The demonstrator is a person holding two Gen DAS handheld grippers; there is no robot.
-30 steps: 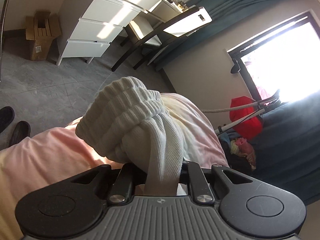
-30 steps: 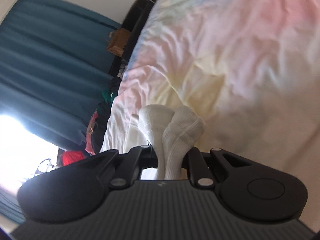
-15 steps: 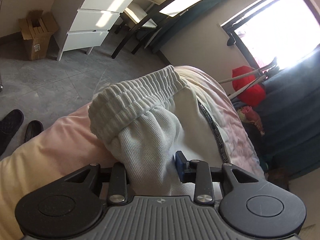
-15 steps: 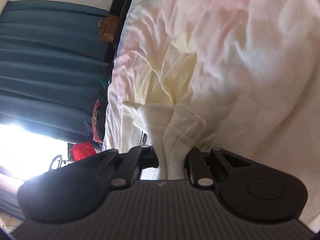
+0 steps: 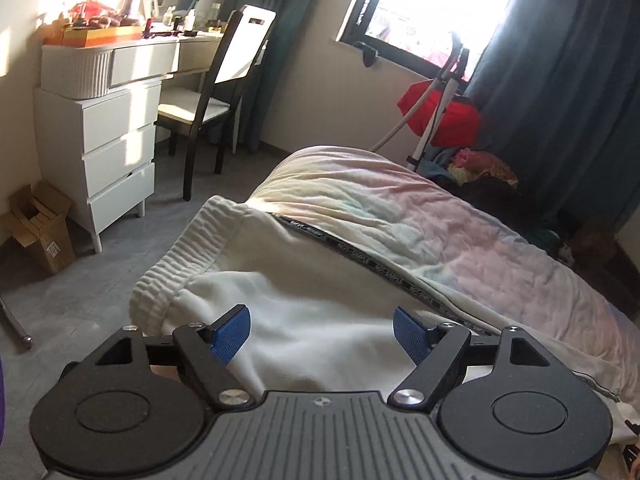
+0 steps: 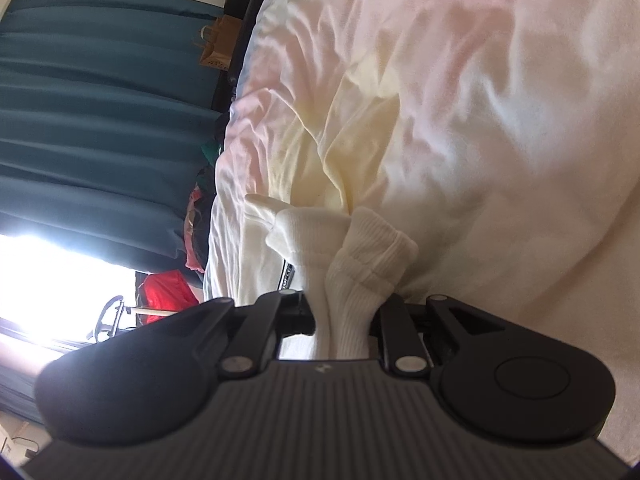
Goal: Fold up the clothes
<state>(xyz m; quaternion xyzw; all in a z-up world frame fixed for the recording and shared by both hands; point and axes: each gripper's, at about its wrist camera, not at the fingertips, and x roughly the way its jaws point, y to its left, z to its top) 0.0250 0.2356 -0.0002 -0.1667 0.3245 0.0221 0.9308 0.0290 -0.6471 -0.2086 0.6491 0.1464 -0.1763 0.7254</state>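
White sweatpants [image 5: 288, 308] with a ribbed waistband [image 5: 188, 256] and a black lettered side stripe [image 5: 372, 264] lie spread on the pastel bed cover [image 5: 480, 240]. My left gripper [image 5: 322, 330] hovers just above the pants, open, its blue pads [image 5: 230, 332] wide apart with nothing between them. In the right wrist view my right gripper [image 6: 344, 320] is shut on a bunched ribbed cuff of the white pants [image 6: 360, 256], held over the rumpled bed cover [image 6: 480, 120].
A white drawer unit [image 5: 116, 152] and a dark chair [image 5: 224, 92] stand on the grey floor left of the bed. A cardboard box [image 5: 40, 232] sits beside the drawers. Teal curtains [image 6: 100, 120], a window and a pile of clothes [image 5: 476, 164] lie beyond the bed's far side.
My left gripper let go of the waistband and opened wide; the pants dropped flat onto the bed. My right gripper stayed shut on the cuff, shifting only slightly.
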